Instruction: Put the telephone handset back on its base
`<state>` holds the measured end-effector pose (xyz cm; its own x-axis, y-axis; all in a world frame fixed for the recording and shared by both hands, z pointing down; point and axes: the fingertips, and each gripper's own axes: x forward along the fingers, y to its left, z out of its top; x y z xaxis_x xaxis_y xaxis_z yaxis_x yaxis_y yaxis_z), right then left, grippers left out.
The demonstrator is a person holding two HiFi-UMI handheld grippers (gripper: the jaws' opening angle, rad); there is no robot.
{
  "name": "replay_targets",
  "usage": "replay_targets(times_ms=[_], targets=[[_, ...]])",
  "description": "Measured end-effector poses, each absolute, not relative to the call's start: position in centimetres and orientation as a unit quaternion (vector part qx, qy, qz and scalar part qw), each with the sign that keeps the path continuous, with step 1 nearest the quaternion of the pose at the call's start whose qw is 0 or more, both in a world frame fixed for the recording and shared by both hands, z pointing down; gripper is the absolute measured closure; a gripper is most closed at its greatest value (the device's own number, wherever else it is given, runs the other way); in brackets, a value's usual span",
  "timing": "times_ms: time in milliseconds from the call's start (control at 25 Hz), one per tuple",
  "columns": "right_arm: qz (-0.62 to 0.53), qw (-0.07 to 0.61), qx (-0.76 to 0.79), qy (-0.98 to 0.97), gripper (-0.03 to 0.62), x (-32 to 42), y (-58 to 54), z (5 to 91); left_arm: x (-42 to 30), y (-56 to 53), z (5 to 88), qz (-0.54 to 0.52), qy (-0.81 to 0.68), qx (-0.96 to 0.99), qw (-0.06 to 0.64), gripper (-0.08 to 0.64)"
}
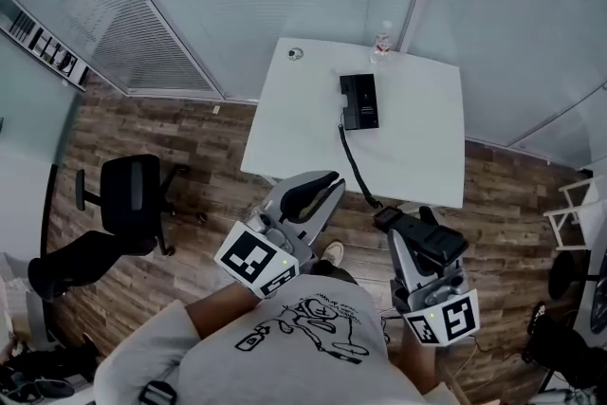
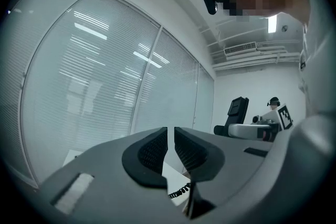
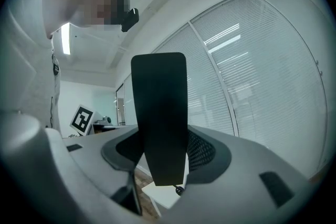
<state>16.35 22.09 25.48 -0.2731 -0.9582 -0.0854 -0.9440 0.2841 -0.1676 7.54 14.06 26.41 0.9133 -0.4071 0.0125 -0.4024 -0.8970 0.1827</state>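
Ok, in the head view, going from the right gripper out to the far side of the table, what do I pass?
Right gripper, shut on the handset → coiled cord → telephone base → water bottle.

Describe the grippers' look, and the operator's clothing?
Left gripper and right gripper: light grey moulded bodies, black textured pads, each with a white cube of black square markers. Operator wears a light grey shirt with a black line drawing.

The black telephone base [image 1: 359, 101] lies on a white table [image 1: 427, 147]. Beyond the base stands a clear bottle [image 1: 382, 41]; left of that lies a small round thing [image 1: 295, 54]. From the base a coiled cord [image 1: 351, 156] crosses the near edge.
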Motion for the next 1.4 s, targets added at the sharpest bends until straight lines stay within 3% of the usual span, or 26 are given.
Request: replay_targets(times_ms=[880,1400], targets=[[-0.06,0.078,-0.574,0.813,0.38,19.9,17.1,26.7,11.2,8.5,27.4,-0.011,-0.233,0.968,0.097,0.52],[-0.071,0.04,-0.564,0.822,0.38,19.1,8.2,27.3,10.1,-0.2,28.1,-0.025,-0.247,0.962,0.111,0.52]])
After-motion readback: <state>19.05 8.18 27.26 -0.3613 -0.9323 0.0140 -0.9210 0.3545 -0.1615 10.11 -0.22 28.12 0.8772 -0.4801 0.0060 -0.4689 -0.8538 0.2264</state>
